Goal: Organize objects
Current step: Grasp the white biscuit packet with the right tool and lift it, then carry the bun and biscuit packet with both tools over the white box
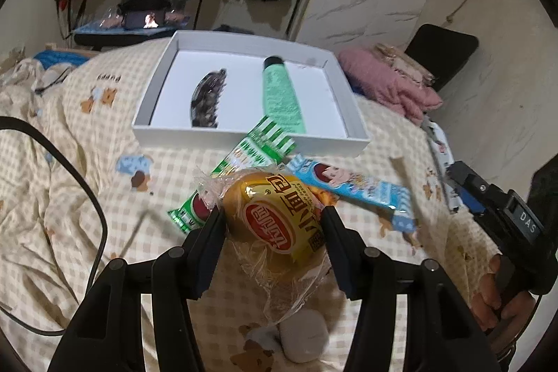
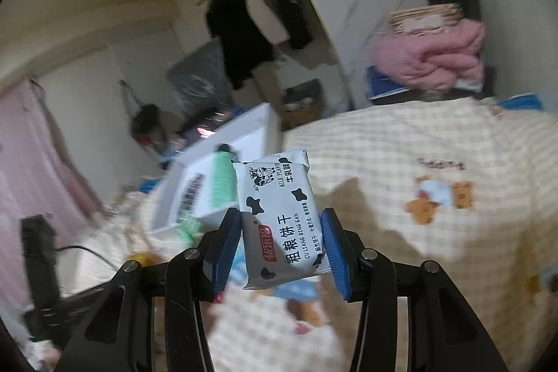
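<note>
A bun (image 1: 275,215) is being clamped by the left hand-held gripper (image 1: 272,218), a biscuit pack (image 2: 279,218) by the right hand-held gripper (image 2: 280,225); both should be lowered flat into the box (image 1: 352,114) ahead, clear of the tube (image 1: 282,93).

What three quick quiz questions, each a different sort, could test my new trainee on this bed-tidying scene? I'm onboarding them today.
1. True or false: the white box holds a green tube.
2. What does the right gripper hold: (a) cow-print biscuit packet, (b) comb, (c) phone?
3. Name the item between the left gripper's fingers.

Key: 1 true; 2 a; 3 the yellow wrapped bun.
</note>
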A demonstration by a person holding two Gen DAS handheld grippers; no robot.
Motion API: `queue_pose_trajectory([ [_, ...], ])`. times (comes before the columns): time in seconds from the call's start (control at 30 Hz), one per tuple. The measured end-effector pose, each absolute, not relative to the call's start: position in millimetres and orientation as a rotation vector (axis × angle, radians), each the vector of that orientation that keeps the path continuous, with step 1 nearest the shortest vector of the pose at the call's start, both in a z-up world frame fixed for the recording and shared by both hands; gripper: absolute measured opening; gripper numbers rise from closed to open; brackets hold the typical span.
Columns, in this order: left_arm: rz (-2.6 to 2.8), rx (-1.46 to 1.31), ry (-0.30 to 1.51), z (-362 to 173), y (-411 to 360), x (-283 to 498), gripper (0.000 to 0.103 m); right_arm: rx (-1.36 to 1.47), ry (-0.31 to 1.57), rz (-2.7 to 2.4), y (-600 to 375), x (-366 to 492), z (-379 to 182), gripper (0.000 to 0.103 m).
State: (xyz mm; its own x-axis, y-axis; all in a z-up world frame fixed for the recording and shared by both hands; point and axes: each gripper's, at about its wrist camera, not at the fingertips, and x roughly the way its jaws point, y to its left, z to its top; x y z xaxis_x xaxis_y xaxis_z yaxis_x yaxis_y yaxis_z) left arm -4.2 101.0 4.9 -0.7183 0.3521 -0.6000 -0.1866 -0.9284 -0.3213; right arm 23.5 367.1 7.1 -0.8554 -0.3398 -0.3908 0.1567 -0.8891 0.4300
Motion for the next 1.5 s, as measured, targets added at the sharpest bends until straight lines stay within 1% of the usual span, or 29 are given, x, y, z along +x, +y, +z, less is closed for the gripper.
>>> queue_pose_trajectory([
  [0.17, 2.64, -0.963, -0.287, 8, 110, -1, 0.059, 0.712, -0.564, -2.655, 354, 19, 4, 0.048],
  [0.5, 2.624, -1.009, -0.281, 4, 114, -5, 0.059, 0.796, -0.512, -2.594, 332, 12, -8, 0.048],
  [0.77, 2.606, -1.004, -0.249, 2, 120, -4, 0.059, 0.773, -0.509, -2.582, 332, 16, -9, 0.049],
  [1.0, 2.593, -1.011, -0.269, 1, 120, -4, 0.059, 0.783, -0.491, -2.566, 329, 15, -9, 0.049],
  [1.23, 2.588, -1.006, -0.237, 3, 123, -4, 0.059, 0.778, -0.479, -2.56, 326, 16, -9, 0.049],
  [1.5, 2.565, -1.011, -0.247, 2, 122, -4, 0.059, 0.77, -0.466, -2.549, 323, 17, -9, 0.049],
])
